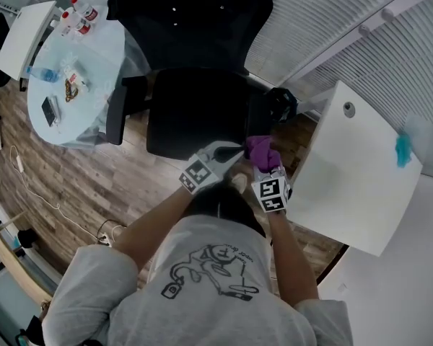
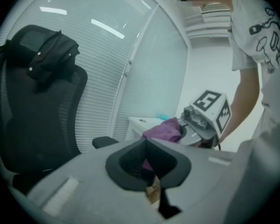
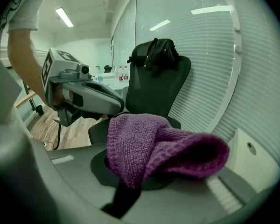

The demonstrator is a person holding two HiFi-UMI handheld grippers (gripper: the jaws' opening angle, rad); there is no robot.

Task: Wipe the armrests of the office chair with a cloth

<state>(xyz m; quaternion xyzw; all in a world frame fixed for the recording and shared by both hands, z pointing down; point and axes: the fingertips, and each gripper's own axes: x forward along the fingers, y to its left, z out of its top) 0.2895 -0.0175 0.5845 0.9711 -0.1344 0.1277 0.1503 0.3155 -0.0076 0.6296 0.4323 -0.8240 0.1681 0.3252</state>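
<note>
The black office chair (image 1: pixel 195 110) stands in front of me, with one armrest (image 1: pixel 117 114) on the left and the other (image 1: pixel 262 112) on the right. A dark garment (image 2: pixel 51 55) hangs over its headrest. My right gripper (image 1: pixel 261 156) is shut on a bunched purple cloth (image 1: pixel 260 148), held just short of the right armrest. In the right gripper view the cloth (image 3: pixel 154 148) covers the jaws. My left gripper (image 1: pixel 233 151) is close beside it on the left, jaws closed together with nothing in them (image 2: pixel 147 146). From there the cloth (image 2: pixel 163 129) shows just ahead.
A white desk (image 1: pixel 353 171) stands close on the right with a teal item (image 1: pixel 403 148) on it. A round glass table (image 1: pixel 105 56) with bottles and small objects is at the far left. Window blinds (image 1: pixel 346 20) run behind the chair. A cable (image 1: pixel 36 193) lies on the wooden floor.
</note>
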